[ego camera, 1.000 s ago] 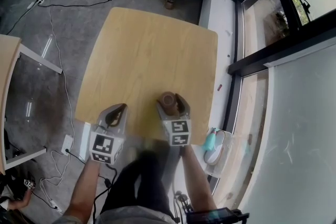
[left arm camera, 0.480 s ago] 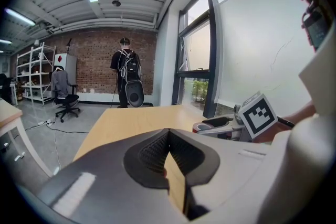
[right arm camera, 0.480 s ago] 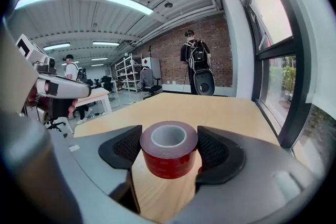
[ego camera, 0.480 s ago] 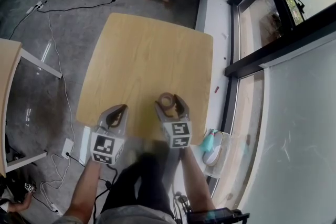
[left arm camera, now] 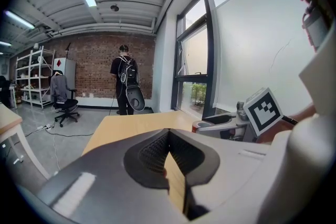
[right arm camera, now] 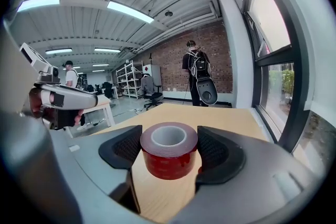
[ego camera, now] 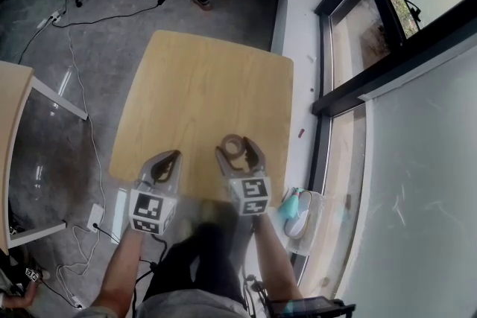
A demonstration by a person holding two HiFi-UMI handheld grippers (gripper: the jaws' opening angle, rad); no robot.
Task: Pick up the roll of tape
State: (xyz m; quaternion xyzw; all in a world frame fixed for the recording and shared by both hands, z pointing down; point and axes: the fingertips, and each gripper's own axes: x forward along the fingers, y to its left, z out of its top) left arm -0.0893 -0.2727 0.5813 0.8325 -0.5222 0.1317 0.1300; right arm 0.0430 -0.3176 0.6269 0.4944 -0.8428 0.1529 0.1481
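Fingers [right arm camera: 220, 157] of the right gripper [ego camera: 237, 148] are clamped on the dark red roll of tape with a pale core [right arm camera: 169, 157], one pad against each side of its curved wall. Roll axis: upright, hole facing up. The roll sits directly between the pads, over the near edge of the light wooden worktop [ego camera: 209, 86]. Left gripper [ego camera: 165, 164]: fingers closed together on nothing, beside the right gripper and apart from the roll. The lift therefore rests with the right gripper alone.
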